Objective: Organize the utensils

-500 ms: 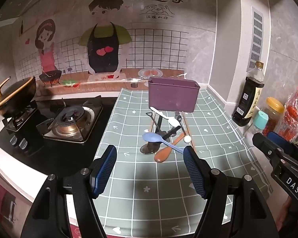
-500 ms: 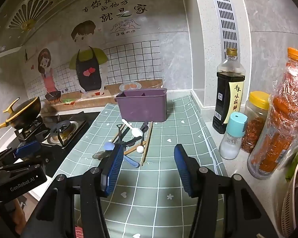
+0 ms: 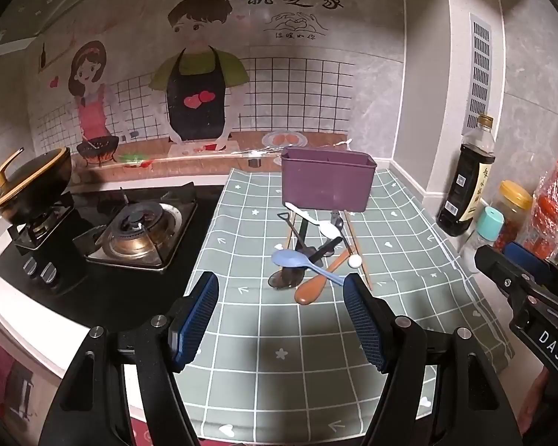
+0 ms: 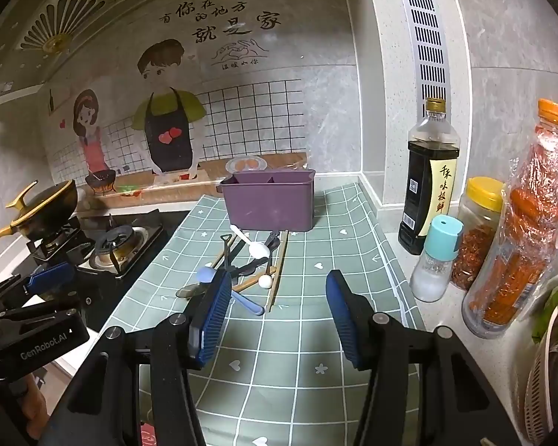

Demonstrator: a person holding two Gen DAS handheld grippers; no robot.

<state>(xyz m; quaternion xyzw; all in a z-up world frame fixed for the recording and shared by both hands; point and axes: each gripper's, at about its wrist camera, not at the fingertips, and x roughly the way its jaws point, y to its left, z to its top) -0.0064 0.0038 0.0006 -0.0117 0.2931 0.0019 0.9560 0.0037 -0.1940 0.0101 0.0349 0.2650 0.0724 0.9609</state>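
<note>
Since half a second ago almost nothing has shifted: we hold both tools back from the heap, and the spoons sit at the same spot between the pads in each view. Our left gripper (image 3: 281,319) hangs with its jaws spread wide and empty above the green checked cloth (image 3: 241,334) on the worktop, and the heap of utensils lies straight ahead of it, nearest being the brown wooden spoon (image 3: 316,287) and the pale blue plastic spoon (image 3: 297,260), both slanting across our line of reach. Beyond them stands the purple plastic caddy (image 3: 327,182), its inside hidden from this side. Our right gripper (image 4: 275,316) is likewise parted and empty, but the heap lies left of its centre, so we judge the left the better placed. Only the right view shows the caddy's dividers and the wooden chopsticks (image 4: 279,267) running lengthwise.
</note>
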